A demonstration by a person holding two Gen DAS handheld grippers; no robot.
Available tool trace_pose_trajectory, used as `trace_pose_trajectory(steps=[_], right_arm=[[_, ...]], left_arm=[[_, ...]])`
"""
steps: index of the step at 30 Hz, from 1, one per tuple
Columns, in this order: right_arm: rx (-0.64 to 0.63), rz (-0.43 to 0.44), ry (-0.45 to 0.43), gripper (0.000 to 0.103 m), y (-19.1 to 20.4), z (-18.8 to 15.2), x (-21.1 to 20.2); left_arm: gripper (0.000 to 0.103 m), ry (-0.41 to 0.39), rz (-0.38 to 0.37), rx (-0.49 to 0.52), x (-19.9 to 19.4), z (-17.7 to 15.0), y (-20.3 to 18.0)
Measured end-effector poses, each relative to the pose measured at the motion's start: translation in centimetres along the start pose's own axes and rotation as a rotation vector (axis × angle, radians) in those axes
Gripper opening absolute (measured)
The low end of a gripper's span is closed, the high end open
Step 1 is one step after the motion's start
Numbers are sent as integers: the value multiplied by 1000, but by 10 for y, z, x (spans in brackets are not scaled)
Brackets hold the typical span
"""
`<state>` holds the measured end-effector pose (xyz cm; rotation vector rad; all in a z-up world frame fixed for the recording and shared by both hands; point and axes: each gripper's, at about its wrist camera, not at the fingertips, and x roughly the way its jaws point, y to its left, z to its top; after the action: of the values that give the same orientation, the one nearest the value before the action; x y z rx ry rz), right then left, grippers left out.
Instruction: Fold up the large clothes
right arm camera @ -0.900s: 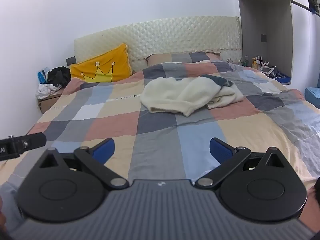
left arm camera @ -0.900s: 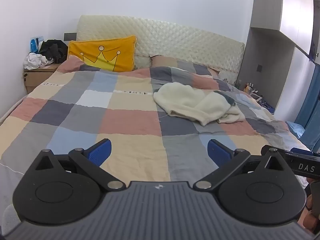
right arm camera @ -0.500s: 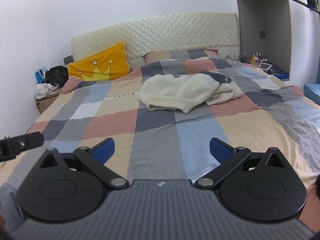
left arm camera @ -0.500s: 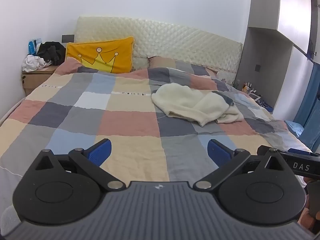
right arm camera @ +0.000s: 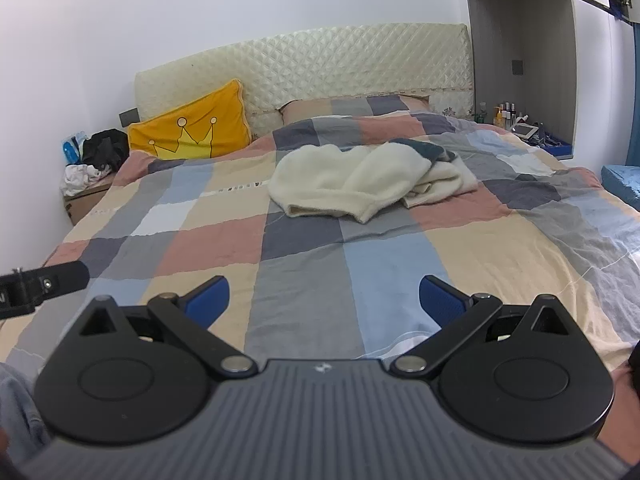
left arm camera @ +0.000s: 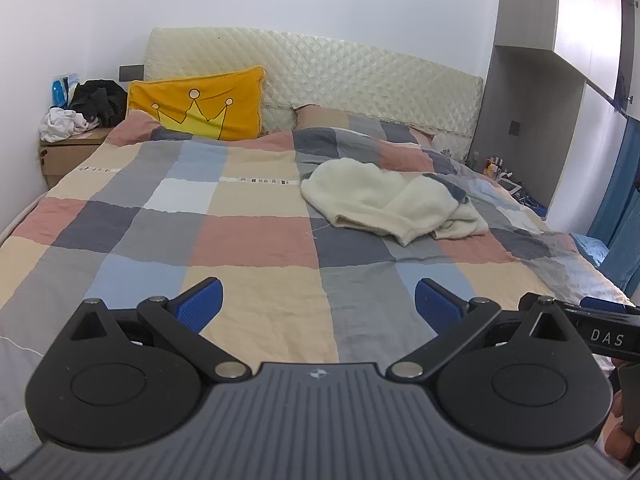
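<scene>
A crumpled cream fleece garment (left arm camera: 384,200) lies in a heap on the checked bedspread (left arm camera: 256,240), right of the bed's middle; it also shows in the right wrist view (right arm camera: 352,184). A dark grey-blue part shows at its far right side. My left gripper (left arm camera: 318,306) is open and empty, held above the foot of the bed, well short of the garment. My right gripper (right arm camera: 324,300) is open and empty too, also above the foot of the bed. Each gripper's body shows at the edge of the other's view.
A yellow crown pillow (left arm camera: 200,108) leans on the quilted headboard (left arm camera: 360,76). A bedside box (left arm camera: 68,152) at the left holds dark and white clothes. A grey wardrobe (left arm camera: 560,80) and a shelf with bottles (right arm camera: 508,114) stand at the right. Blue fabric (left arm camera: 616,240) hangs at the far right.
Both grippers have moved a little forward and lower over the bed; the garment looks slightly nearer. The jaws stay open. The garment has not moved.
</scene>
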<state>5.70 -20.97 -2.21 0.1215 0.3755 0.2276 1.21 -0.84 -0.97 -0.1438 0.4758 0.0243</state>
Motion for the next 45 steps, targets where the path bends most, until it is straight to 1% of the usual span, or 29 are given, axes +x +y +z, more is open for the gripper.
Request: trace_pose_trajectory(steps=[17, 20, 23, 27, 45], right_arm=[[-2, -1, 15, 103, 2, -3, 4], [-3, -2, 15, 103, 2, -3, 4], [-1, -4, 16, 103, 3, -4, 4], [3, -6, 12, 103, 4, -5, 5], [10, -22, 29, 103, -2, -8, 7]], left_arm=[[103, 8, -7, -7, 9, 0, 6], [103, 13, -20, -15, 10, 0, 8], [103, 16, -6, -13, 12, -1, 9], [103, 20, -17, -17, 12, -1, 8], [103, 27, -8, -5, 14, -6, 8]])
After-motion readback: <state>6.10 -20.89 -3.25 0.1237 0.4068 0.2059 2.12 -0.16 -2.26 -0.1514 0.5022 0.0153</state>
